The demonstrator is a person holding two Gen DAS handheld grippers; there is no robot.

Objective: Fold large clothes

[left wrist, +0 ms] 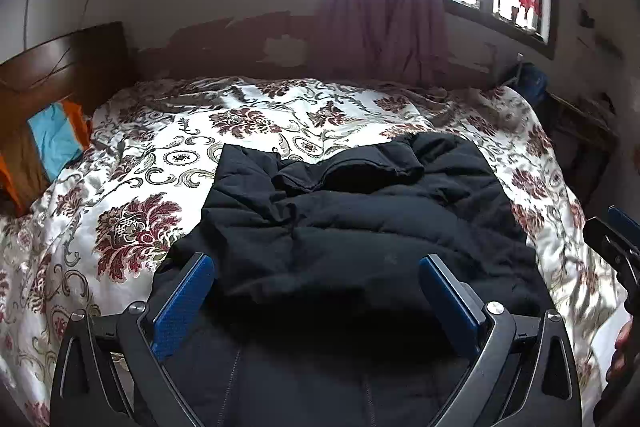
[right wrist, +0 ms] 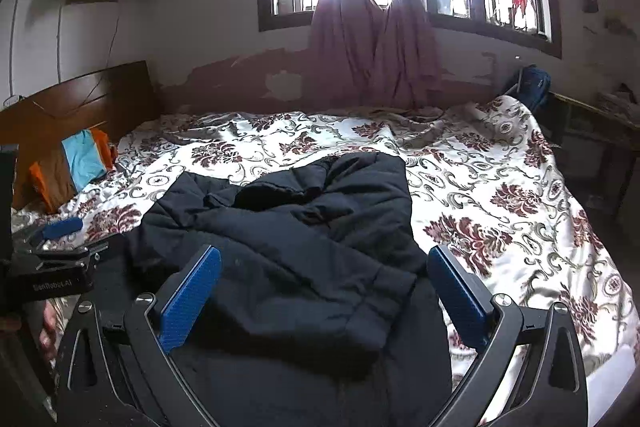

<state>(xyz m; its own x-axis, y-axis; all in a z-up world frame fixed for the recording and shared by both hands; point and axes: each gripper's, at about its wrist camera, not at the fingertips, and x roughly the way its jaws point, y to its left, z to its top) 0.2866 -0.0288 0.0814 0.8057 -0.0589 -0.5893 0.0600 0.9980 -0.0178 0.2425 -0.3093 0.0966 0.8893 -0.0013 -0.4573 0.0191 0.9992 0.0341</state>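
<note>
A large black quilted jacket (left wrist: 352, 227) lies rumpled on the floral bedspread (left wrist: 132, 195), partly folded over itself. It also shows in the right wrist view (right wrist: 288, 243). My left gripper (left wrist: 318, 263) is open above the jacket's near part, its blue pads wide apart and holding nothing. My right gripper (right wrist: 324, 255) is open above the jacket's right near part, also empty. The right gripper's body shows at the right edge of the left wrist view (left wrist: 616, 247). The left gripper shows at the left edge of the right wrist view (right wrist: 60, 231).
The bed (right wrist: 500, 187) fills the room's middle. A wooden headboard (left wrist: 60, 67) stands at the left with orange, brown and blue cloth (left wrist: 56, 139) against it. Purple curtains (left wrist: 380, 15) hang at the bright window behind. A dark table (right wrist: 600, 123) stands at the right.
</note>
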